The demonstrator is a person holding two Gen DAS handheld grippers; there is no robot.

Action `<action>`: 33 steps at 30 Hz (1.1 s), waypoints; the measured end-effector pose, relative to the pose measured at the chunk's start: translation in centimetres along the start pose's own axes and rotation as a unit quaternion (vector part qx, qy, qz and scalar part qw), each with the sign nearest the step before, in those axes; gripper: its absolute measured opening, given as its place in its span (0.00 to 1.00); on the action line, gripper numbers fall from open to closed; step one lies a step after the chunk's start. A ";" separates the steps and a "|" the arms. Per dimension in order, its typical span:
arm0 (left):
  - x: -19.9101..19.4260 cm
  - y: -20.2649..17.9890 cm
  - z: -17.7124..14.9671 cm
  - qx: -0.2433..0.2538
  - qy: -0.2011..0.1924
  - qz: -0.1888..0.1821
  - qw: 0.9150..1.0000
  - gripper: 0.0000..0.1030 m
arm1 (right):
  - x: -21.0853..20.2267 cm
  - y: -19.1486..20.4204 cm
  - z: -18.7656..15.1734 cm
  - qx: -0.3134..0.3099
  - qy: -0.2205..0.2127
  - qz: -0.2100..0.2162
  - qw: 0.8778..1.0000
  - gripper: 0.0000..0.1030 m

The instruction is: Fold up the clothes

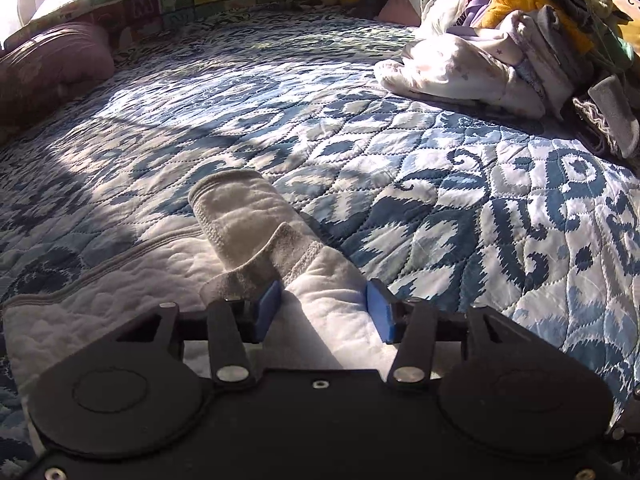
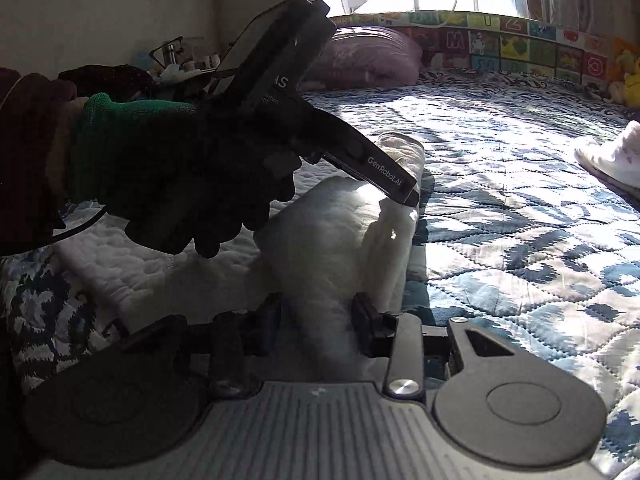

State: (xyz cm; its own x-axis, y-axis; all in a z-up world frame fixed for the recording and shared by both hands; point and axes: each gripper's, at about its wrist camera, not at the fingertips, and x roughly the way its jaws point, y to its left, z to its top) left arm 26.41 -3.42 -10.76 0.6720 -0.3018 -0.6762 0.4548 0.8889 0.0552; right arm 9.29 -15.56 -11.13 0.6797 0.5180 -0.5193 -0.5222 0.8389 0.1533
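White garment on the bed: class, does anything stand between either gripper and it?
Nothing visible does. The white garment already lies between the open jaws of the left gripper and the right gripper.

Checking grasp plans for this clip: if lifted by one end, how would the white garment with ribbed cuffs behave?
The white fleecy garment with ribbed cuffs would probably droop, since it already lies creased and folded on the blue patterned quilt. It looks light. Its soft, matte surface seems unlikely to slip from the blue pads.
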 end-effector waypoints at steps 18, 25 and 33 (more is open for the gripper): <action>-18.9 4.2 -12.6 -0.262 -0.037 0.008 0.964 0.61 | -6.4 2.4 -4.7 0.074 0.001 0.056 0.996 0.52; -22.4 8.3 -18.6 -0.410 -0.057 0.039 0.910 0.62 | -6.6 1.1 -4.6 0.094 -0.014 0.043 0.995 0.52; -26.3 13.0 -25.5 -0.565 -0.077 0.074 0.818 0.62 | -6.8 -3.6 -4.5 0.160 -0.044 0.008 0.986 0.52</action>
State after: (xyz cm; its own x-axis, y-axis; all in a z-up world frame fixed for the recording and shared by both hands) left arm -0.26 24.83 -11.01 0.7764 -0.1248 -0.6178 -0.4105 0.6437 -0.6459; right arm 4.23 -22.83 -11.92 0.7223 0.5322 -0.4416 -0.3537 0.8330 0.4254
